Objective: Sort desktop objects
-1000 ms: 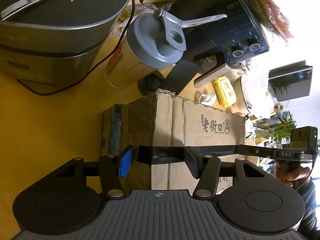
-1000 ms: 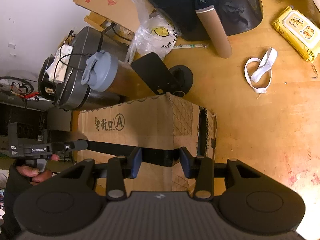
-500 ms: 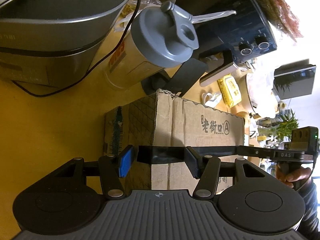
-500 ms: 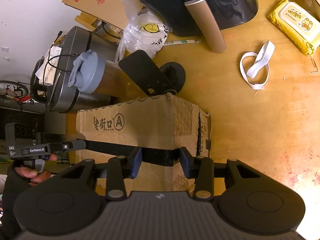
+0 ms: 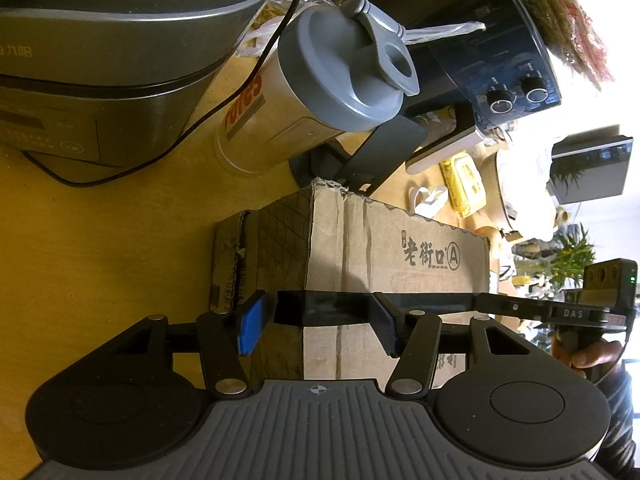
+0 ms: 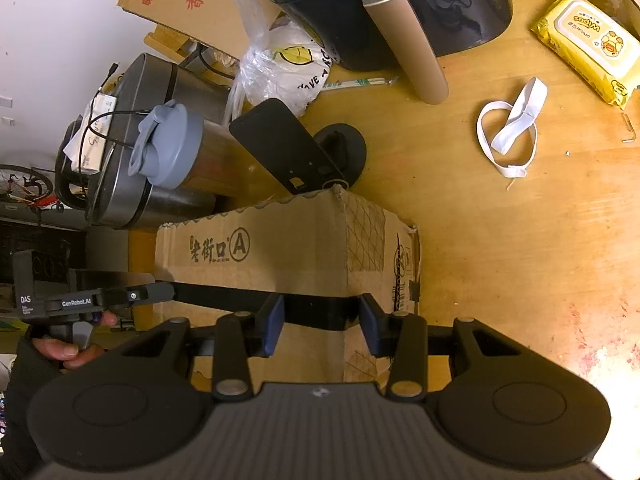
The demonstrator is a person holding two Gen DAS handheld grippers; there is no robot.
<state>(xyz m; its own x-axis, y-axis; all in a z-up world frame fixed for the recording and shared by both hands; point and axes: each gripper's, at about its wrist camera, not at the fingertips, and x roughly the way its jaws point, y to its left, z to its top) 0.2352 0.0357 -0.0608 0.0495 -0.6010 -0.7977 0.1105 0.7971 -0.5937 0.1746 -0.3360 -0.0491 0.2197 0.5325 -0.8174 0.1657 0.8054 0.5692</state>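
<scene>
A: Where does the cardboard box (image 5: 400,248) stand?

B: On the wooden desk (image 6: 500,240), just in front of the grey-lidded shaker bottle (image 5: 340,80) and the black phone stand (image 6: 288,148), with both tools at its near edge. The left gripper (image 5: 316,322) and the right gripper (image 6: 320,322) each have their jaws spread, and a dark bar crosses each gap. That bar looks to be the other tool's finger reaching along the box's face.

A: Are the pads touching the cardboard?

B: Neither view settles it. The bar hides the contact line.

A: How should the box handle?

B: Probably light, with stiff walls, though the torn corner and creased flap suggest soft, worn board. Pressing on two opposite faces, low and near the corners, likely serves better than pinching a flap, which could bend or tear.

A: What stays unseen?

B: The box's contents and far side, so its weight is a guess. The rice cooker (image 5: 100,60) and air fryer (image 6: 400,0) are cut off at the frame.
</scene>
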